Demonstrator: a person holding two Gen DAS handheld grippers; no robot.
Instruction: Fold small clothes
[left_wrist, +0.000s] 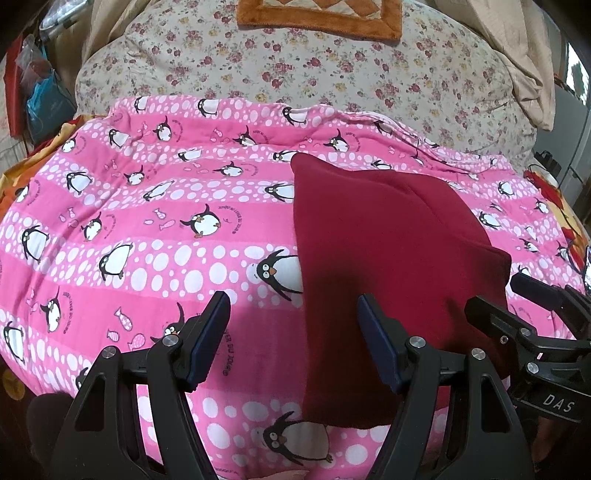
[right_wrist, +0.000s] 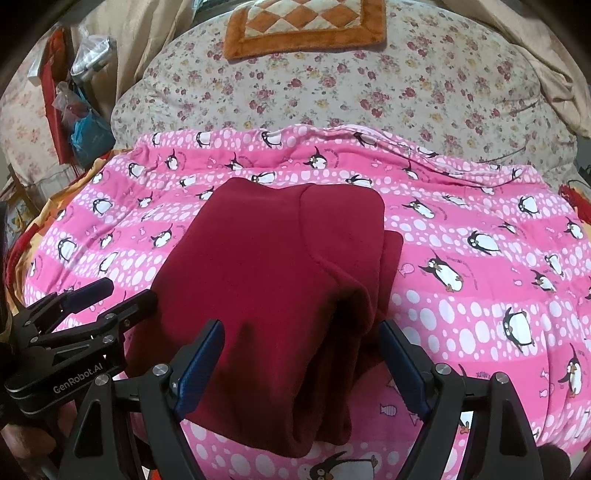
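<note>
Maroon garment lies folded, near edge hidden behind both gaping, empty hand-held grippers.

orange mat cut off at top edge, penguin blanket part hidden under maroon garment

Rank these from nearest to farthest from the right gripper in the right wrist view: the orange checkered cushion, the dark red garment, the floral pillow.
1. dark red garment: right between the open fingers of the right gripper, lying on the pink penguin blanket.
2. floral pillow: beyond the blanket's far edge.
3. orange checkered cushion: on top of the pillow, at the far end.
</note>
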